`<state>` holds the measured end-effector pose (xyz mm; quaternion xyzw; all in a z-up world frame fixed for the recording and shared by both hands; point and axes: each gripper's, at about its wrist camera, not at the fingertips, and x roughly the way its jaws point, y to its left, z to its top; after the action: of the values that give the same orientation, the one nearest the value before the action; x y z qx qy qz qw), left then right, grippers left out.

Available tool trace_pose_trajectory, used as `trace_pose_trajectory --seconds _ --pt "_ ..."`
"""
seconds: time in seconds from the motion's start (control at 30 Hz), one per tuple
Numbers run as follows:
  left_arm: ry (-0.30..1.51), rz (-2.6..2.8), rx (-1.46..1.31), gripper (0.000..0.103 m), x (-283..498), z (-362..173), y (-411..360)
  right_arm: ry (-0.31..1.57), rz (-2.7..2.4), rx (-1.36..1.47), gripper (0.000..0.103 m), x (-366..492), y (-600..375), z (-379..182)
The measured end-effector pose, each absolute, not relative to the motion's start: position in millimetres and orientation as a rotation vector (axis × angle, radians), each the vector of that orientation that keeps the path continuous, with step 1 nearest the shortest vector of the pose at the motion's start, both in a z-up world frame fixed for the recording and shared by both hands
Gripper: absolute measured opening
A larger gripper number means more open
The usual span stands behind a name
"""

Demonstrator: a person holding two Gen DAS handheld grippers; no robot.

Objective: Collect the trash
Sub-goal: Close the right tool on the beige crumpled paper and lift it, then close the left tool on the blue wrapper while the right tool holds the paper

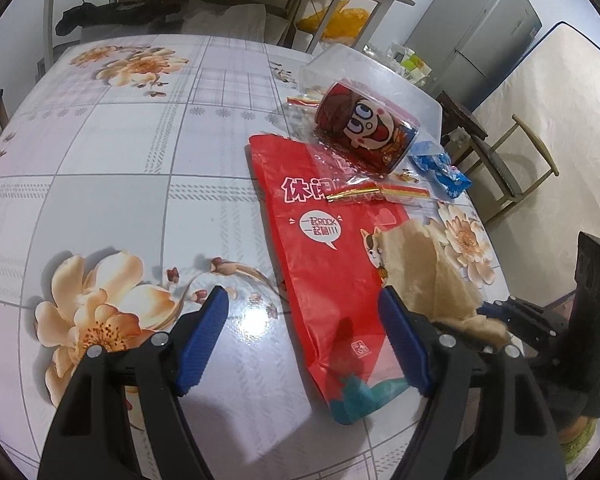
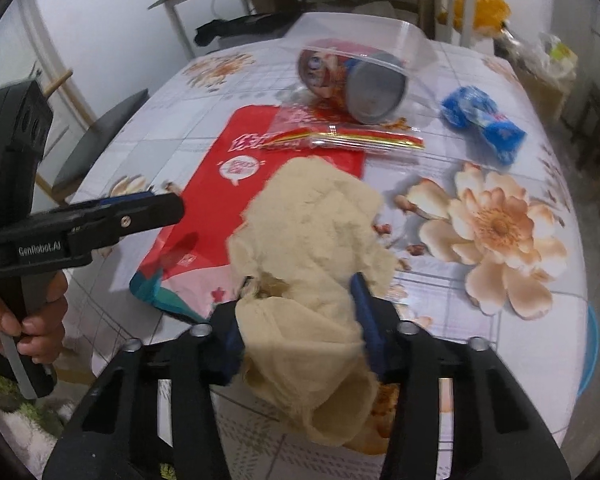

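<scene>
My right gripper (image 2: pixel 300 300) is shut on a crumpled beige tissue (image 2: pixel 312 232), held just above the table; the tissue also shows in the left wrist view (image 1: pixel 428 264). My left gripper (image 1: pixel 304 312) is open and empty, low over the near end of a flat red snack bag (image 1: pixel 332 248), which also shows in the right wrist view (image 2: pixel 220 200). Beyond it lie a clear red-and-gold wrapper (image 1: pixel 380 192), a red cartoon can (image 1: pixel 364 128) on its side and a blue wrapper (image 1: pixel 440 168).
A clear plastic lid or box (image 1: pixel 364 76) lies behind the can on the floral tablecloth (image 1: pixel 120 160). Chairs (image 1: pixel 500 160) stand at the right edge, a fridge (image 1: pixel 480 28) and a desk beyond. A blue rim (image 2: pixel 592 352) shows at the right table edge.
</scene>
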<state>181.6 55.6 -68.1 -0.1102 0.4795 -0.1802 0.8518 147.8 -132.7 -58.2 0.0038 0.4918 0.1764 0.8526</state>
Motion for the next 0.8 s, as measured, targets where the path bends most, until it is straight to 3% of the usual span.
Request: trace_pose_trajectory --seconds 0.07,0.17,0.8 --pt "1.010 -0.376 -0.227 0.074 182 -68 55 1.042 0.358 0.040 0.024 149 -140 -58" --pt "1.007 -0.371 -0.219 0.074 182 -67 55 1.060 0.344 0.123 0.015 154 -153 -59" --pt "0.874 -0.484 -0.114 0.073 187 -24 15 0.935 0.204 0.539 0.012 139 -268 -38"
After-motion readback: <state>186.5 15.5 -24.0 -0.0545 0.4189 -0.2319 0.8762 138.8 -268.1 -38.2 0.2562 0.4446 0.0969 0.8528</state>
